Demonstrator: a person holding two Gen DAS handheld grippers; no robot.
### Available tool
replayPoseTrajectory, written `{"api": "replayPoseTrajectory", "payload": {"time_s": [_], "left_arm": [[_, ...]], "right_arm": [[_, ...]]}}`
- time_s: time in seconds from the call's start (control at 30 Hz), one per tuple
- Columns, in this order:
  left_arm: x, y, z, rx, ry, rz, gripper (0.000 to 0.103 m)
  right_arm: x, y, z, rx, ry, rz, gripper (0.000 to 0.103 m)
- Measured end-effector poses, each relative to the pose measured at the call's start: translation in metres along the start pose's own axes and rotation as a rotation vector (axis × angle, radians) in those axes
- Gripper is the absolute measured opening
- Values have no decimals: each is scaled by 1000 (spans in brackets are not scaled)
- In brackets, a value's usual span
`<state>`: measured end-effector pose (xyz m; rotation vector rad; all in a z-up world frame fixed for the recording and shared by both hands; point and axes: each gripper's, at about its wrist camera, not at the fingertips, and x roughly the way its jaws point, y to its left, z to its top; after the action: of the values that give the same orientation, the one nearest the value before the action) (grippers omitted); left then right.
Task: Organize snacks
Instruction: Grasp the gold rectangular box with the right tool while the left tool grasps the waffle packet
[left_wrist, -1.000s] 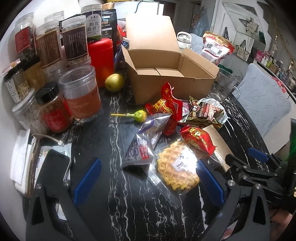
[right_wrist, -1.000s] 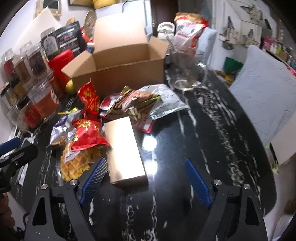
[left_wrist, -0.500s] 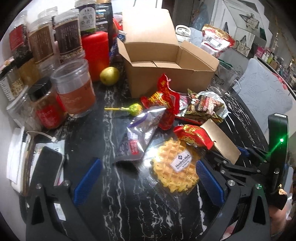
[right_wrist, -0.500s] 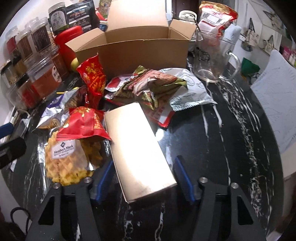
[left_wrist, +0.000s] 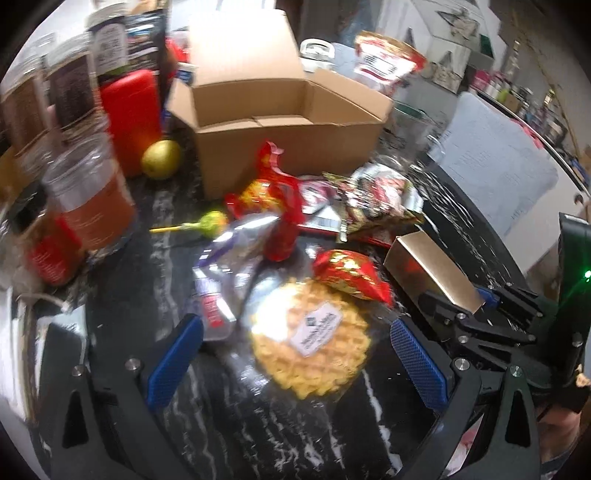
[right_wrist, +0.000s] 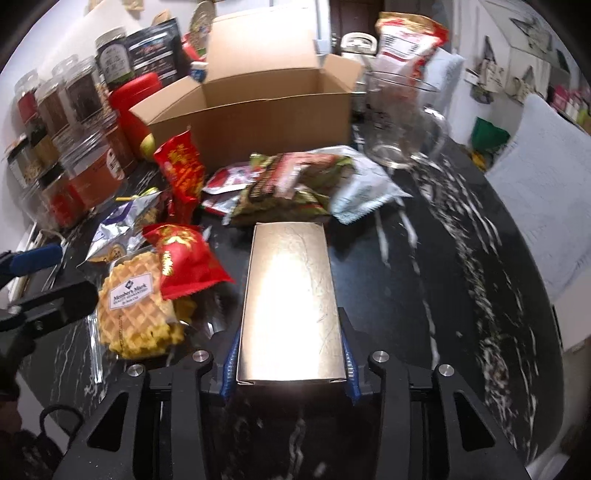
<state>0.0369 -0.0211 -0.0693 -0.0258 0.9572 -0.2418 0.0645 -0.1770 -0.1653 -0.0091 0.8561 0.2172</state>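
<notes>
Black marbled table (right_wrist: 461, 258), snacks piled in front of an open cardboard box (right_wrist: 258, 107). Right gripper (right_wrist: 290, 363) just closed onto the gold box (right_wrist: 290, 295), pads pressing both sides. Left gripper (left_wrist: 295, 354) wide open over the wrapped waffle (left_wrist: 310, 343), gripping nothing.

Place: a lived-in home, likely a dining corner.
Surface: black marbled surface (right_wrist: 443, 277), crowded.
Pantry goods: food jars (right_wrist: 81, 92) stood against the wall.
Seating: a padded chair (right_wrist: 546, 177) alongside.
</notes>
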Motion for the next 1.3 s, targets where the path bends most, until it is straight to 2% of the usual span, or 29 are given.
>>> {"api": "replayPoseTrajectory", "payload": {"time_s": [0.07,0.17,0.33,0.53,0.67,0.7,0.73,0.97,1.0,1.03,1.07,1.3], "left_arm": [[8,-6,2,50,17,-40,103],[18,-17,5,126,30,-61,103],[42,-20,11,163,101,-123,103],[55,-21,12,228,134,-105,103],[76,-31,4,309,217,-98,103],[78,-35,1,339,197,-64,103],[79,-37,-1,345,180,-67,103],[86,-36,-2,306,161,-62,103],[84,-35,-3,297,155,-59,100],[81,-34,-3,292,142,-57,90],[78,-33,-2,290,133,-53,87],[60,-29,-7,248,123,-47,83]], "right_arm": [[-3,-9,-3,25,3,-6,43],[-8,-18,-9,46,4,-14,43],[-12,-24,-13,76,3,-5,43],[-14,-27,-15,90,2,-2,43],[-14,-26,-15,88,2,-4,43],[-14,-25,-15,88,1,-4,43],[-14,-25,-15,88,1,-3,43],[-14,-24,-15,92,2,-5,43],[-13,-23,-16,93,3,-5,43],[-13,-23,-16,93,4,-3,43],[-13,-24,-16,95,4,-2,43],[-13,-24,-17,96,-4,3,43]]}}
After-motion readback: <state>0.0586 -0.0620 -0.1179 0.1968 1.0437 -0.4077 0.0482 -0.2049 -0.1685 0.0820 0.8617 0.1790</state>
